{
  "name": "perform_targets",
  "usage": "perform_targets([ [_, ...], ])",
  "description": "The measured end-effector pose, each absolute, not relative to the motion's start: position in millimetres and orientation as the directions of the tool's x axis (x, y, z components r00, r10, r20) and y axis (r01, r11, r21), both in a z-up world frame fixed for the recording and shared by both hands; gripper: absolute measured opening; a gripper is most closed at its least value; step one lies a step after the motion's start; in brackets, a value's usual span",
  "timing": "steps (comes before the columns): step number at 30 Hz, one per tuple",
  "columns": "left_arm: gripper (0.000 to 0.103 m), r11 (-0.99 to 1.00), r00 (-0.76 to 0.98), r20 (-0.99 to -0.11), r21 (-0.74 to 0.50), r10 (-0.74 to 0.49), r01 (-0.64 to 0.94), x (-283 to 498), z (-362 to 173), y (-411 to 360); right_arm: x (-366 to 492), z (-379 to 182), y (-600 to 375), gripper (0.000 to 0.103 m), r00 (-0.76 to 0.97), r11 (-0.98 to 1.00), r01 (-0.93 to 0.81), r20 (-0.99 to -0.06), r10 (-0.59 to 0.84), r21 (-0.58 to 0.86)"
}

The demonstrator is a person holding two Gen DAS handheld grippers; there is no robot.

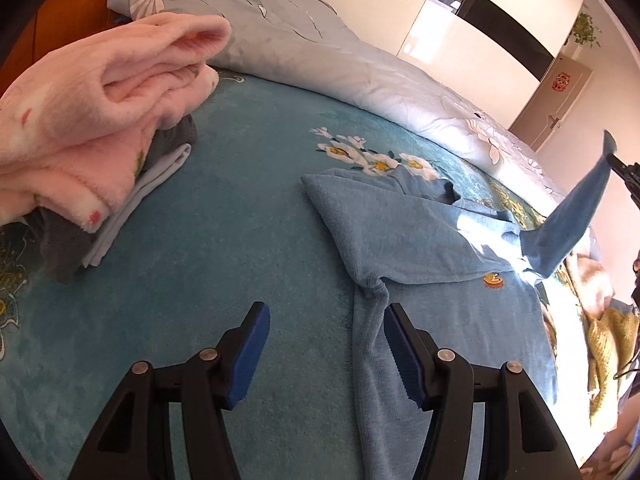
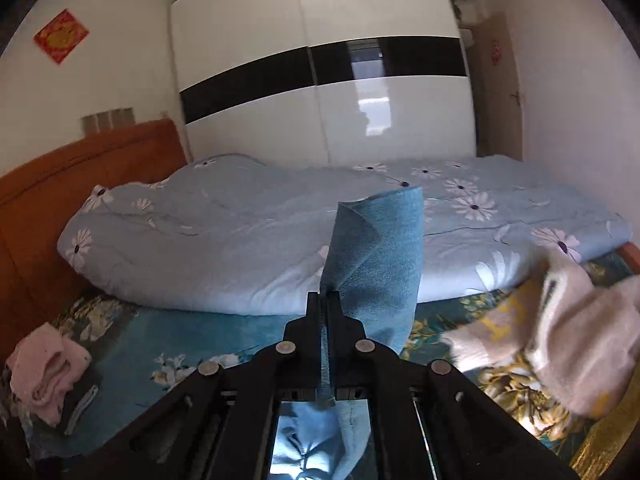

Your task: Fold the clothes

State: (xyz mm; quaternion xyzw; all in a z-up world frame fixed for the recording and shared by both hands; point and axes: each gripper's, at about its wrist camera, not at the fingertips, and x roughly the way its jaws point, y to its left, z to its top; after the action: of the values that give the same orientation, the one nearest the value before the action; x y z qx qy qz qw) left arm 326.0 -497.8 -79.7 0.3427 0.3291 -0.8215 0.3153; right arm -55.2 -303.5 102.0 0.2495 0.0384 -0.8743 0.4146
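A light blue fleece top [image 1: 420, 240] lies spread on the teal flowered bedspread [image 1: 248, 208], one sleeve folded across it and another running down toward the camera. My left gripper [image 1: 326, 340] hovers open over the bedspread, its right blue pad [image 1: 404, 356] at the near sleeve's edge, nothing between the jaws. At the far right my right gripper [image 1: 614, 160] is shut on the other sleeve [image 1: 576, 216] and holds it up off the bed. In the right wrist view the right gripper [image 2: 325, 296] is shut on that sleeve [image 2: 380, 256], which stands up above the jaws.
A stack of folded clothes topped by a pink fleece piece [image 1: 92, 120] sits at the left. A rolled pale blue daisy quilt [image 1: 320, 56] lies along the far side. Cream and yellow garments [image 2: 560, 340] lie at the right. A wooden headboard [image 2: 80, 184] and white wardrobe [image 2: 320, 80] stand behind.
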Motion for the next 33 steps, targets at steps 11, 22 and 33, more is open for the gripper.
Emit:
perform_targets([
  [11, 0.063, -0.51, -0.571, -0.787, -0.4, -0.235, 0.762, 358.0, -96.4, -495.0, 108.4, -33.2, -462.5, 0.002, -0.171, -0.376, 0.913, -0.682, -0.711, 0.162],
  [22, 0.064, -0.482, -0.585, -0.785, -0.44, -0.203, 0.758, 366.5, -111.0, -496.5, 167.7, -90.7, -458.9, 0.006, -0.055, -0.285, 0.942, -0.757, -0.651, 0.177],
  [33, 0.063, -0.553, -0.641, -0.743, -0.457, -0.193, 0.696, 320.9, -94.0, -527.4, 113.9, -62.6, -387.6, 0.02, -0.104, -0.333, 0.929, -0.746, -0.658, 0.164],
])
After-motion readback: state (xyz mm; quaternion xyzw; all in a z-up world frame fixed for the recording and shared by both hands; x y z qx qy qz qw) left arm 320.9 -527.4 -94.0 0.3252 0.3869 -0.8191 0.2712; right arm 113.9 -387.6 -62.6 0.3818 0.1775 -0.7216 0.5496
